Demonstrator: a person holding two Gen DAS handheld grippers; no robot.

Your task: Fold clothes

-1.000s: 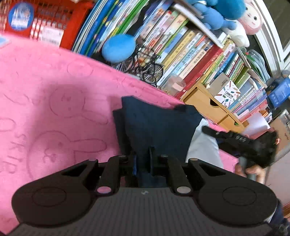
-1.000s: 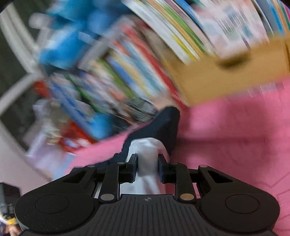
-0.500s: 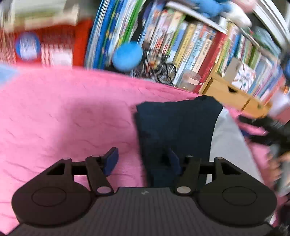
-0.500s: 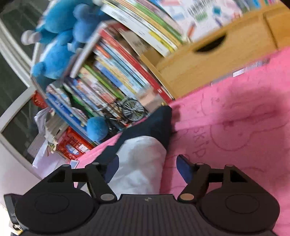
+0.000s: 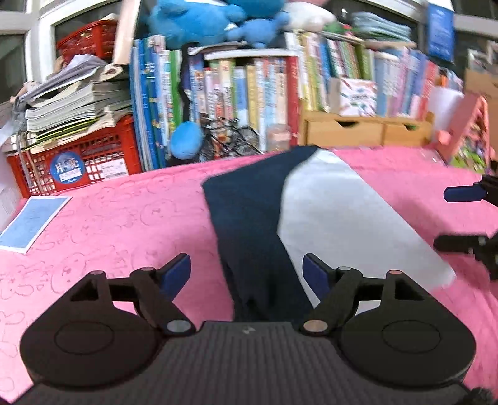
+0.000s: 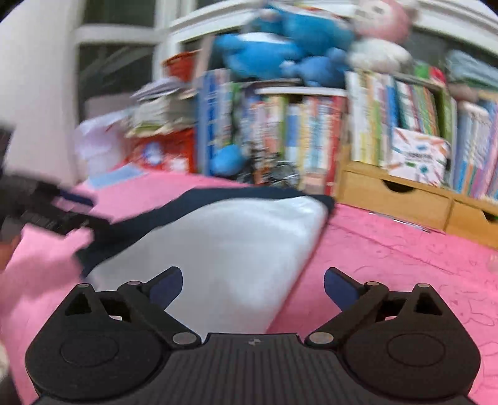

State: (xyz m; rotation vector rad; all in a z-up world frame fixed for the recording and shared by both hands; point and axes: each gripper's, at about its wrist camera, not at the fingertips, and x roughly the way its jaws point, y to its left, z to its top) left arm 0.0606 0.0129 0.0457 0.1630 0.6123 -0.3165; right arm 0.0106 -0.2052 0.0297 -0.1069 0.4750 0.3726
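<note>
A folded garment point(image 5: 274, 215), navy on its left part and white on its right, lies flat on the pink cloth point(image 5: 109, 227). My left gripper point(image 5: 247, 274) stands open just above the garment's near end, holding nothing. In the right wrist view the same garment point(image 6: 236, 243) shows mostly white with a navy border. My right gripper point(image 6: 252, 285) is open over its near right edge, with nothing between the fingers. The right gripper point(image 5: 457, 218) appears at the right edge of the left wrist view. The left gripper point(image 6: 71, 210) appears blurred at the left of the right wrist view.
Behind the pink cloth stand rows of books point(image 5: 249, 93), a red crate point(image 5: 84, 162) under stacked papers, wooden drawers point(image 5: 358, 127) and blue plush toys point(image 5: 202, 18). A blue card point(image 5: 31, 221) lies at the left. A small bicycle model point(image 5: 233, 140) stands by the books.
Both grippers have let go of the garment and opened wide. They have drawn back, and the garment now lies flat on the pink cloth.
</note>
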